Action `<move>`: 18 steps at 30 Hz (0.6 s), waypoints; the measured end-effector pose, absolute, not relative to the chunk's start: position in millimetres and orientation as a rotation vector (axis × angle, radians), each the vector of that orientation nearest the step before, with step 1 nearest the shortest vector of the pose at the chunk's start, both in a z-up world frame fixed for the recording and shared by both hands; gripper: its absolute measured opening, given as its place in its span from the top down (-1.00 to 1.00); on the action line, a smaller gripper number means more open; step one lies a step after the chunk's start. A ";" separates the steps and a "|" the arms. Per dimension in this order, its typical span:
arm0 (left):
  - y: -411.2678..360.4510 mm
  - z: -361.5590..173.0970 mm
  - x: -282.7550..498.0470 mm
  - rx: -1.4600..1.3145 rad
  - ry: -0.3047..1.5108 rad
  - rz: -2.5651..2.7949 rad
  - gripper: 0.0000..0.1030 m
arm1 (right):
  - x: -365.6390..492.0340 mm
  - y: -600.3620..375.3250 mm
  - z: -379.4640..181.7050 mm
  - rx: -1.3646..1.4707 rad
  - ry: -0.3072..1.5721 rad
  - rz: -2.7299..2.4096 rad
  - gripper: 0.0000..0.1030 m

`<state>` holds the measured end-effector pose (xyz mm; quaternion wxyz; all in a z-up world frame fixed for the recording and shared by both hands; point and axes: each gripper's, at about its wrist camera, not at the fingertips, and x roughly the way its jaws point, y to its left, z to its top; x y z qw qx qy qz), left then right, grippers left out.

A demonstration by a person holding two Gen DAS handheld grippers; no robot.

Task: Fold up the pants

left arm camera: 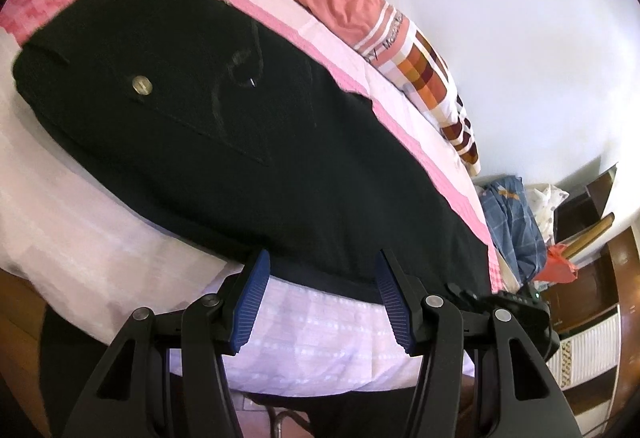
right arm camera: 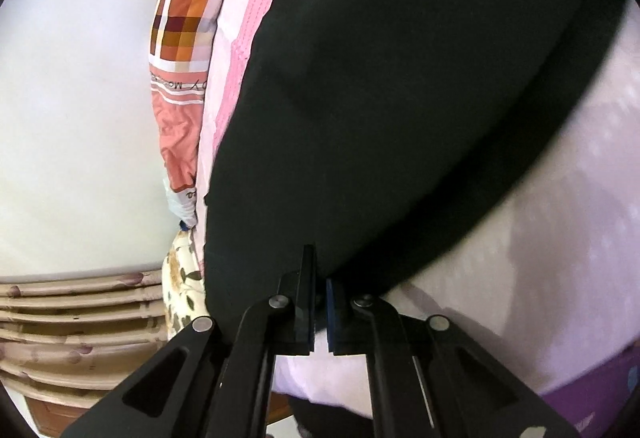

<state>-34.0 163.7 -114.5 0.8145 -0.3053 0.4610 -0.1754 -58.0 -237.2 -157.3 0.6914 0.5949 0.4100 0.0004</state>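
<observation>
Black pants point(left arm camera: 240, 142) lie flat and lengthwise on a pink and white bedsheet point(left arm camera: 320, 334), with a metal button point(left arm camera: 142, 84) showing near their far left end. My left gripper point(left arm camera: 323, 258) is open at the pants' near edge; its blue pads point(left arm camera: 252, 302) stand wide apart and press on nothing. In the right wrist view the pants point(right arm camera: 400, 98) fill the middle. There my right gripper point(right arm camera: 320, 278) is shut, its pads pinching the lower edge of the black cloth, which drapes over the right finger's tip.
A salmon and checked quilt point(left arm camera: 360, 10) lies along the bed's far side against a white wall. Blue checked clothes point(left arm camera: 512, 222) and dark wooden furniture point(left arm camera: 580, 278) stand past the bed's right end. A floral pillow point(right arm camera: 184, 278) and a beige headboard point(right arm camera: 80, 310) are at the left.
</observation>
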 end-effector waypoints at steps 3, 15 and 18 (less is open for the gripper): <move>173.1 -109.1 -35.6 -0.652 0.965 -0.361 -0.08 | -63.5 -237.7 -151.7 1.311 0.915 0.005 0.91; 178.6 -119.8 -32.7 -0.624 0.975 -0.331 -0.08 | -64.5 -239.7 -174.3 1.392 0.947 0.031 0.89; 178.5 -117.2 -32.8 -0.631 0.974 -0.333 -0.08 | -74.5 -245.4 -175.9 1.422 0.956 0.062 0.89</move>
